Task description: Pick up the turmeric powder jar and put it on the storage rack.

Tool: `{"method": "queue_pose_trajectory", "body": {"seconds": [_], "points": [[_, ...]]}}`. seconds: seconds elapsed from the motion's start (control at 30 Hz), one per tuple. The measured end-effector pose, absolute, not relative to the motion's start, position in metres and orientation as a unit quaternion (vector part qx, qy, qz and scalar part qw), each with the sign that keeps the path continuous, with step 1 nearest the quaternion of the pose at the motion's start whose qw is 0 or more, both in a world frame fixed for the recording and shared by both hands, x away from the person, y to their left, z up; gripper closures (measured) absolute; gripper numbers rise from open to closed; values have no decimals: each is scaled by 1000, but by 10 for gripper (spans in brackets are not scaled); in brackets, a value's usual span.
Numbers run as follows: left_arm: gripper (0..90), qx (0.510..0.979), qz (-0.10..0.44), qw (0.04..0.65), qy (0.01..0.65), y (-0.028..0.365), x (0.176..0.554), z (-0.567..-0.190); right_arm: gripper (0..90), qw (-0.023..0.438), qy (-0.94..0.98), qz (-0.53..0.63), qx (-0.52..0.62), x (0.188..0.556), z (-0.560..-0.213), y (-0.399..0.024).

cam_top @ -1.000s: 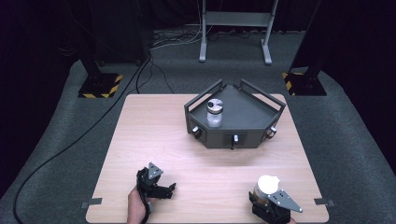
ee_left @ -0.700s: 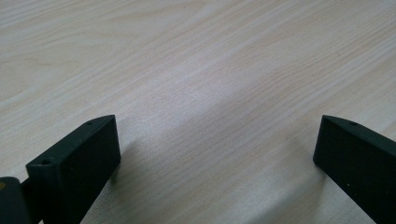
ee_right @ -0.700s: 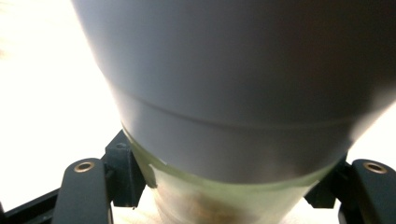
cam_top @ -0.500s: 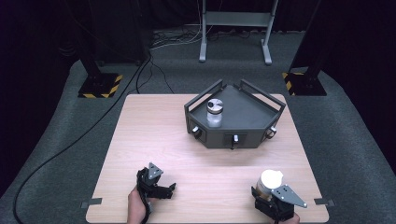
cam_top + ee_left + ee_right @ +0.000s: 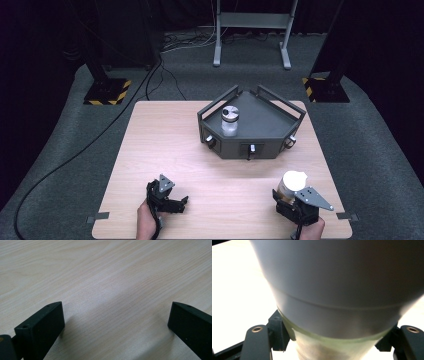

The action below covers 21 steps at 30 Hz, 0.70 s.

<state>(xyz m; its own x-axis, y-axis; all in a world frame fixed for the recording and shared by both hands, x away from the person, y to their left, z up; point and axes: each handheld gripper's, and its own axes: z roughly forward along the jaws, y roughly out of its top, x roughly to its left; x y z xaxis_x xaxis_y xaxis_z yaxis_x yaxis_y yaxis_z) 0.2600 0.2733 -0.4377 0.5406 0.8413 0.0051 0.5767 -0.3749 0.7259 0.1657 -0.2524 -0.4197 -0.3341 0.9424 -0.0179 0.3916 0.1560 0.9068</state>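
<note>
Wood table (image 5: 165, 145): one jar (image 5: 230, 120) already in grey tray (image 5: 272, 125) at 1 o'clock; right gripper (image 5: 292, 192) at 5 o'clock, jaws clamped on white-capped jar (image 5: 292, 181), placing left; left gripper (image 5: 172, 202) jaws wide, empty

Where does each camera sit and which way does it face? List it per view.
High view: above the person's side, looking forward and down on the table; shows both hands, left gripper, right gripper and tray.
Left gripper view: on the left gripper, looking down along its open jaws at bare table.
Right gripper view: on the right gripper, close behind the white-lidded jar it clamps.
Shared: the jar shows in the high and right gripper views.
</note>
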Motion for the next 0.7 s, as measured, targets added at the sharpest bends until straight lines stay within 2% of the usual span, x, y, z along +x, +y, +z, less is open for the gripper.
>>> {"method": "queue_pose_trajectory", "body": {"seconds": [0.7], "points": [[10, 804, 198, 345, 441, 271, 256, -438, 301, 316, 692, 435, 482, 199, -399, -258]]}}
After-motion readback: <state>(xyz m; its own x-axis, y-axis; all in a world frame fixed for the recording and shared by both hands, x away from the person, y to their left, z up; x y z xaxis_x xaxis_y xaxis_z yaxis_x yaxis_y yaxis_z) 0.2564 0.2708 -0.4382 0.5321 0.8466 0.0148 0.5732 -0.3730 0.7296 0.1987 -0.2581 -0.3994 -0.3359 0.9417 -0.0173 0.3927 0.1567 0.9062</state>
